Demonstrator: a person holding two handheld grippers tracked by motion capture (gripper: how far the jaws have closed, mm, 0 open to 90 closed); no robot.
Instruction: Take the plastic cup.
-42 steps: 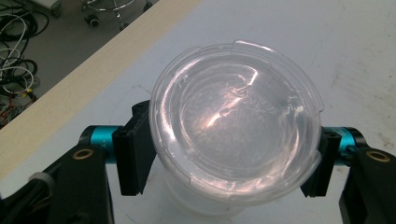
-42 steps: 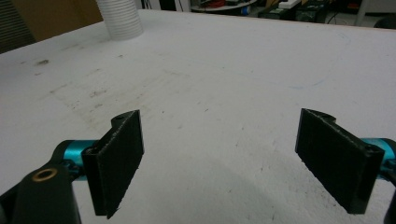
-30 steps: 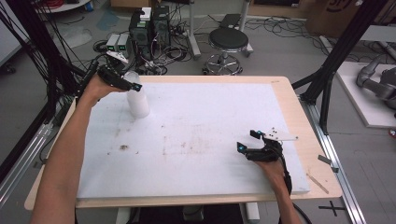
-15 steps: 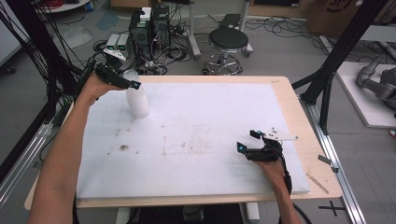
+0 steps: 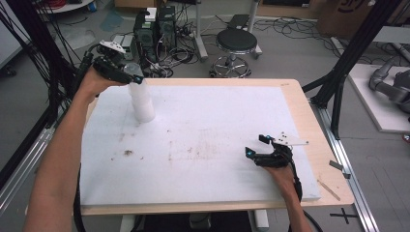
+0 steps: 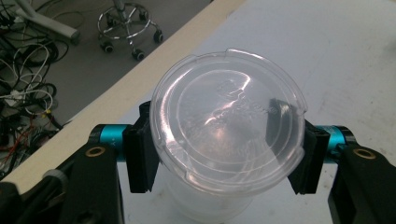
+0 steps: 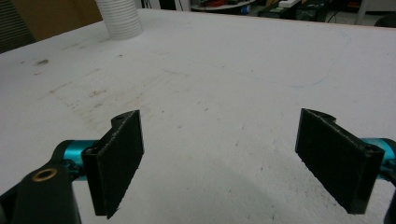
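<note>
Clear lid [image 6: 229, 121] clamped in left gripper [image 6: 224, 154] jaws above white cup stack [image 5: 141, 102], near table's far-left edge.

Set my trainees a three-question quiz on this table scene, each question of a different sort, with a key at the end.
1. True or false: the left tongs are closed on a clear plastic lid.
2. Multiple choice: the right tongs are A) gripping a cup, B) open over the bare white board, C) shut on a pen.
3. Short answer: what white thing stands just under the lid in the high view?

Key
1. True: the pads press the lid's rim from both sides.
2. B: nothing lies between the jaws.
3. A stack of white cups, near the board's far left corner.
</note>
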